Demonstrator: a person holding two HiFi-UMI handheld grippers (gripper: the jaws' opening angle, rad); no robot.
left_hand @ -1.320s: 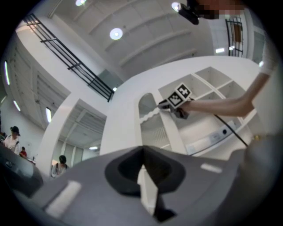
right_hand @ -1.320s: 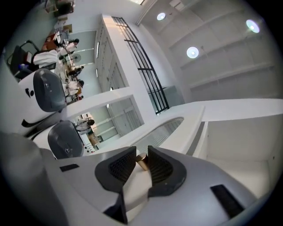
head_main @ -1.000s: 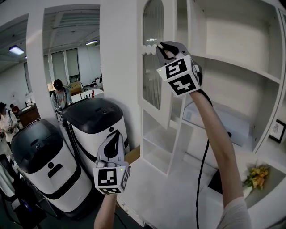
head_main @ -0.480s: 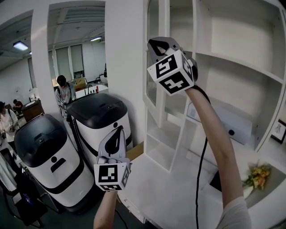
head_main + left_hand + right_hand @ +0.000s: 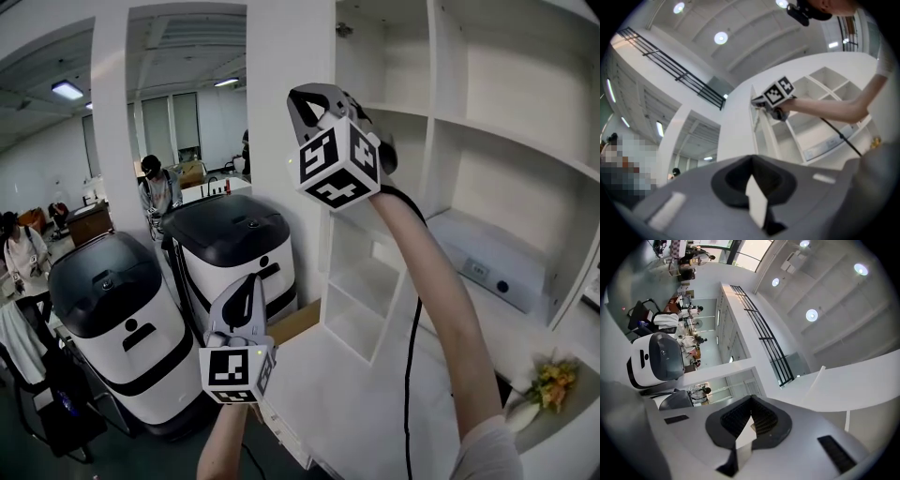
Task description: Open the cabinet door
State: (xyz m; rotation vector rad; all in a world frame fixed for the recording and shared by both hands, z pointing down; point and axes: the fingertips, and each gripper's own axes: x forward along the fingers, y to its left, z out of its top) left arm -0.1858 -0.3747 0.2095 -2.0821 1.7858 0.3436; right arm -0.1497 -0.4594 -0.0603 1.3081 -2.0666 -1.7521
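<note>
cabinet door [image 5: 755, 125] swung open, edge-on by right gripper [image 5: 305, 98] | right gripper jaws pressed together, empty | left gripper [image 5: 249, 286] jaws together, empty

Grey tongs [image 5: 251, 281], checkered marker cubes [image 5: 339, 169], black cable [image 5: 409, 375]

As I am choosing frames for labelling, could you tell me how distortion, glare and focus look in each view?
Head view: sharp, though the cabinet's straight shelves and posts curve. Left gripper view: circular fisheye with black corners; the left hand-held gripper is soft. Right gripper view: same fisheye; ceiling lamps blow out to white spots.
</note>
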